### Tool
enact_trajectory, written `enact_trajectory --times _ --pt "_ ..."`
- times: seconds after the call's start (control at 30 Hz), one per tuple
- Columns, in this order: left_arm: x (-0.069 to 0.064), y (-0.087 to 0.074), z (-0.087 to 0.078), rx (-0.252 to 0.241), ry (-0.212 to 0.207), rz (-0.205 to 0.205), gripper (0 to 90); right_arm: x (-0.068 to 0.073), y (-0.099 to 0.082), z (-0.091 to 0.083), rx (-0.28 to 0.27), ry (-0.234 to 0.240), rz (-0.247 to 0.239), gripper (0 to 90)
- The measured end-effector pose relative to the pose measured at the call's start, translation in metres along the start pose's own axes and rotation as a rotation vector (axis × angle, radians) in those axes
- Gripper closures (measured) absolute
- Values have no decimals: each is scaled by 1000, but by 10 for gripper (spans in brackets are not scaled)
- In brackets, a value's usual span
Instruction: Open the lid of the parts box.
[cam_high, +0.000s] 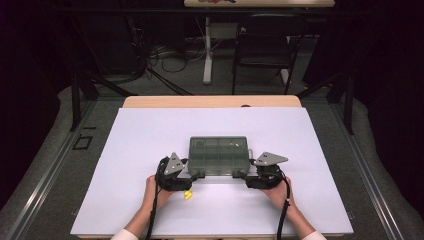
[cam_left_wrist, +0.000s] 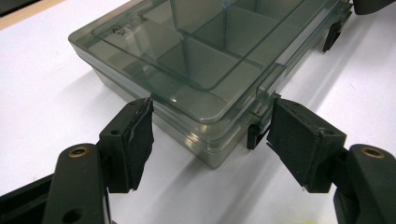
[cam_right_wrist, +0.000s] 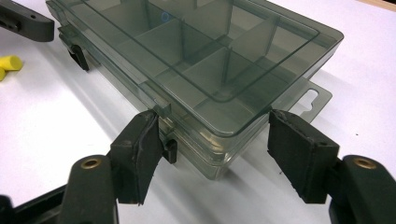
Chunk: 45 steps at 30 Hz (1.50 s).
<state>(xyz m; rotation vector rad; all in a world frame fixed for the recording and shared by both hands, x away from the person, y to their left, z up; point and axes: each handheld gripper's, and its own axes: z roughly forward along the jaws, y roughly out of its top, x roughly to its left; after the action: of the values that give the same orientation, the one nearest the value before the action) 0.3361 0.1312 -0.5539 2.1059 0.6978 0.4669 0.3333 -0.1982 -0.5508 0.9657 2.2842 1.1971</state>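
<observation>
One smoky clear compartment box (cam_high: 219, 154), lid shut, sits flat near the middle of the white worktop (cam_high: 140, 150), long side facing the person. One small yellow piece (cam_high: 188, 195) lies on the worktop just in front of the box's left front corner, beside the left gripper (cam_high: 199, 176). Two grippers are in play, one per hand.

The left gripper sits at the box's front-left corner. In the left gripper view the jaws stand partly open and straddle that corner: one pad (cam_left_wrist: 140, 140) is just at the lid's edge, the other pad (cam_left_wrist: 294, 140) is right beside the front latch (cam_left_wrist: 254, 135). I can't tell if either pad actually touches; neither is clamping anything.

The right gripper (cam_high: 239, 175) sits at the front-right corner, same setup. In the right gripper view the jaws are partly open around the corner, with one pad (cam_right_wrist: 142, 151) next to the small black latch (cam_right_wrist: 170, 150) and the other pad (cam_right_wrist: 294, 154) clear of the box, near the hang tab (cam_right_wrist: 315, 100). It holds nothing.

Two black latches on the front edge, one near each gripper. Dividers are visible through the lid; I can't make out any contents.
</observation>
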Motion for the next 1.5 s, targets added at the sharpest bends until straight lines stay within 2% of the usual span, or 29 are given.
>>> enact_trajectory --times 0.1,0.27,0.47,0.57,0.87,1.03,1.17,1.23,1.5 --pt "0 0 0 3 0 1 286 0 0 -1 -6 -4 -1 354" --pt "-1 1 -3 -14 29 2 281 -1 1 -3 -18 -8 0 400" --pt "-6 3 -7 -53 68 31 348 -2 1 -5 -37 -10 13 425" --pt "-7 3 -6 -49 84 47 385 -3 1 -6 -42 -16 16 442" --pt "-11 3 -8 -90 123 66 416 -4 2 -8 -64 -8 38 466" --pt "-15 2 -9 -114 162 96 433 -4 2 -8 -61 -11 31 471" --pt "-15 2 -10 -125 164 103 446 -4 3 -7 -45 -19 21 429" --pt "-15 2 -10 -122 163 102 448 -5 3 -6 -30 -16 38 408" --pt "-14 2 -11 -132 159 95 466 -1 7 -13 -67 -74 -17 433"
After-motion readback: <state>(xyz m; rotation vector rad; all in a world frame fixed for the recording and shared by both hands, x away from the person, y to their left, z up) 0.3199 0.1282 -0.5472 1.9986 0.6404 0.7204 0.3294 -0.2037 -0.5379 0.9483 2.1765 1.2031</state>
